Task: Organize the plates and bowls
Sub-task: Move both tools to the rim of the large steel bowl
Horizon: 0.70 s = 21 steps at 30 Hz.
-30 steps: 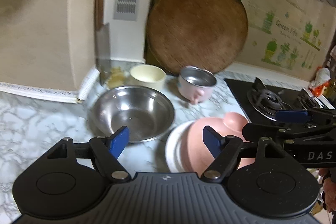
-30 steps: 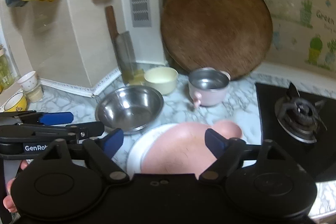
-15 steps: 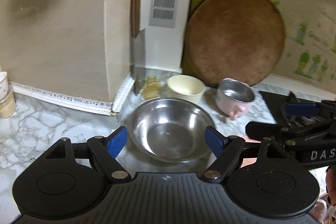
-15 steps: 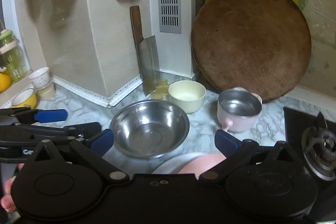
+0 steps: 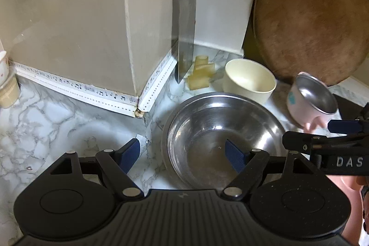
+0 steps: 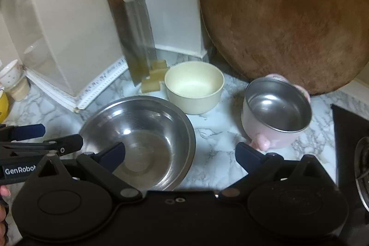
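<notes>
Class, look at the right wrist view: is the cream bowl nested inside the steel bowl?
No, the cream bowl stands on the counter behind the steel bowl.

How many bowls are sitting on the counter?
3: a big steel bowl in front, a cream bowl behind it, a pink bowl with a steel inside to the right. More may hide behind the grippers.

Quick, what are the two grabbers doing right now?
Left gripper: open, holding nothing.
Right gripper: open, holding nothing.
</notes>
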Motion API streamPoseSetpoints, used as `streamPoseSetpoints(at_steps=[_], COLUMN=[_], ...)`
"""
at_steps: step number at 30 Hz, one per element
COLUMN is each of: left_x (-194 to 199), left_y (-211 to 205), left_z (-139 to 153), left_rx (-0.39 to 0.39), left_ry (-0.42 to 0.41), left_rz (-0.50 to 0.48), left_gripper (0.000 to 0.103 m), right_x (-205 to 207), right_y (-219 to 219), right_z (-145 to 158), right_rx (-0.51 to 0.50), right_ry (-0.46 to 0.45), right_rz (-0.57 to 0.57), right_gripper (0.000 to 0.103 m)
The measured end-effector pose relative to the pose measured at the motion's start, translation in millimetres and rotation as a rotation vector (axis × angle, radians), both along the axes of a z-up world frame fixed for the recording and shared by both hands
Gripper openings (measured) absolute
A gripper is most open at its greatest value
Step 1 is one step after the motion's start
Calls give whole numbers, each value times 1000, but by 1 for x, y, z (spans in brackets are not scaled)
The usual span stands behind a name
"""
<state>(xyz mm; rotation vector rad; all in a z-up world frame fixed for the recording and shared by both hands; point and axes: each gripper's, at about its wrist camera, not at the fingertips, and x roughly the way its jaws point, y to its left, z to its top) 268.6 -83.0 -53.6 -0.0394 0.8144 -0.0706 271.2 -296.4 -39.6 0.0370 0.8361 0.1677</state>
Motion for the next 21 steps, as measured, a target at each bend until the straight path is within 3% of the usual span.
streamPoseSetpoints(at_steps=[5,12,16,21], left_x=[19,34,38,40], left_y=[-5,-5,-6,0], left_z=[-18,-32,-36,-36], left_rx=[2,-11,-24,-27], left_ry=[49,84,107,115], left_rz=[8,16,-2,20], left_gripper=[81,80,62,43], right_x=[25,50,56,58], right_y=[-2,-8,-11,-12], right_z=[-19,-41,-50,-52], right_rx=[20,56,78,91], right_ry=[69,158,192,207], right_rz=[12,-6,-11,-10], right_gripper=[96,77,62,50])
